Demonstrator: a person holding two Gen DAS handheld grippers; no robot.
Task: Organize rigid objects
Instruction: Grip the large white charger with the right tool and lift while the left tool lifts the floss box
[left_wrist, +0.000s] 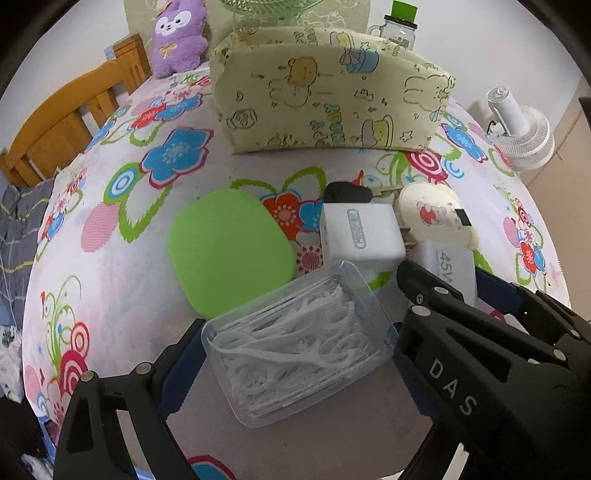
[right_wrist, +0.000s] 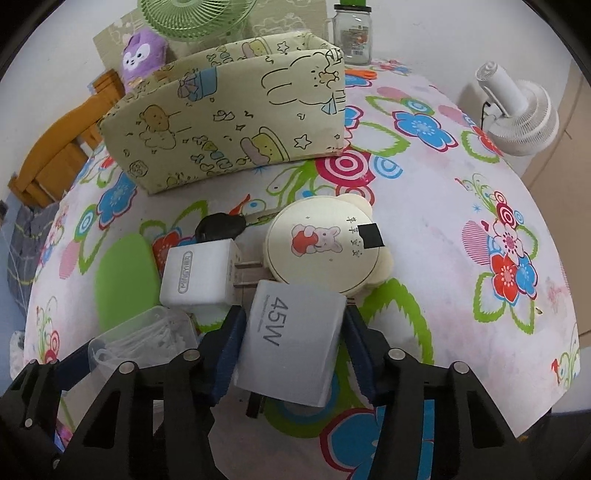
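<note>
On floral tablecloth (right_wrist: 461, 177): scattered clutter.

A cluster of small things is laid on the table (right_wrist: 461, 192), in front of the fabric storage box (right_wrist: 229, 122). The 45W charger (right_wrist: 291, 343) lies nearest, between the right gripper's (right_wrist: 293, 354) fingers. Just behind it the round case (right_wrist: 325, 243) is set; to its left, the second charger (right_wrist: 199, 275), prongs toward the case. A key fob (right_wrist: 219, 226) is found behind that charger. The floss-pick box (left_wrist: 299, 341) lies left of the 45W charger, between the left gripper's (left_wrist: 291, 354) fingers, with the flat pad (left_wrist: 229, 251) behind it.
</note>
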